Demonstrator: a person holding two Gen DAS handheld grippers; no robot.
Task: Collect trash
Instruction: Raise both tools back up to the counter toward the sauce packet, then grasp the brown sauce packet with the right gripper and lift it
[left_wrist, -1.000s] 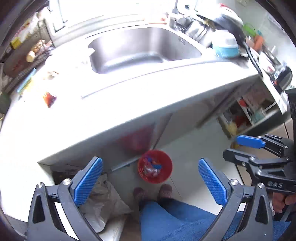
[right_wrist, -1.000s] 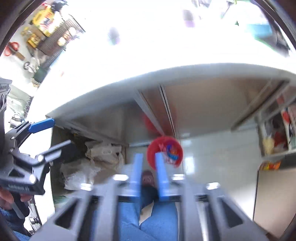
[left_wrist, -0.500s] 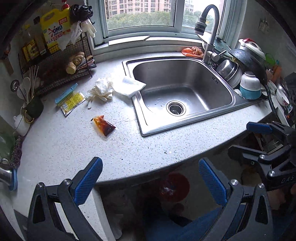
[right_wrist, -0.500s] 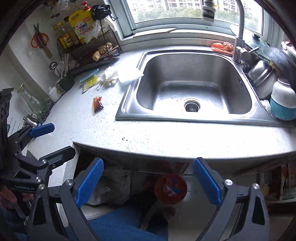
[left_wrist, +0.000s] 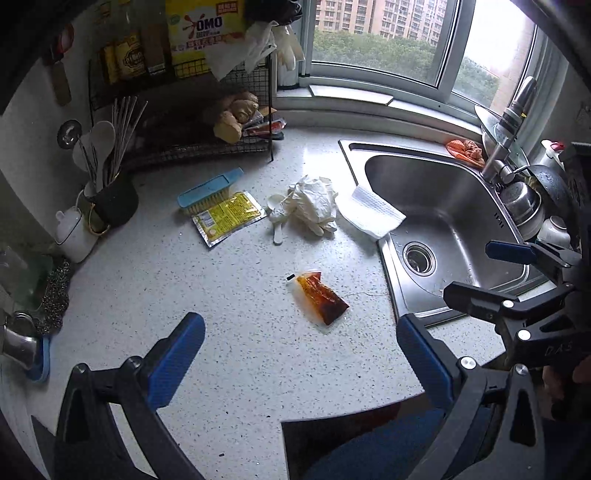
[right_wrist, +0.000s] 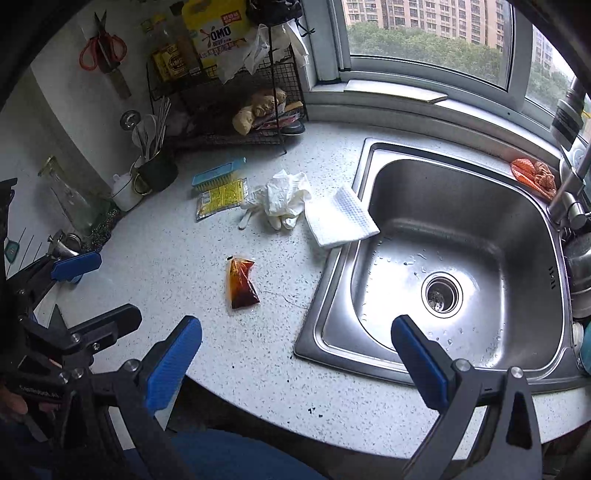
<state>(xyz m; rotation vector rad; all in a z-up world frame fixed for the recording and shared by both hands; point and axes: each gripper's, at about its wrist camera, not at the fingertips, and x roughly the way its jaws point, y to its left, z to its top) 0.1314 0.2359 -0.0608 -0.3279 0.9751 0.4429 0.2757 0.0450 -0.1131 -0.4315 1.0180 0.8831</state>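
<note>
Sauce sachet (left_wrist: 320, 300), clear film part-filled with dark red-brown liquid, flat on speckled white countertop (left_wrist: 236, 343), at about 12 o'clock from left gripper (left_wrist: 301, 360), just left of sink rim. Seen from right gripper (right_wrist: 295, 363) at about 11 o'clock (right_wrist: 241, 283). Probably light, soft, limp and slick; contents likely to shift and leak through the torn top if squeezed mid-body. Best taken by the flat sealed edge or a corner, pinched low against the counter.

Beyond, at 12 o'clock: crumpled white disposable gloves (left_wrist: 312, 205) over a small white spoon (left_wrist: 277, 218), likely featherweight and easy to pinch anywhere. At 11 o'clock, yellow foil packet (left_wrist: 227, 218), flat and thin, touching blue scrub brush (left_wrist: 210, 190). At 1 o'clock, white cloth (left_wrist: 373, 214) overhanging stainless sink (left_wrist: 461, 229).

Both grippers spread wide, nothing between blue pads; right jaws just opened, hovering apart from everything.
</note>
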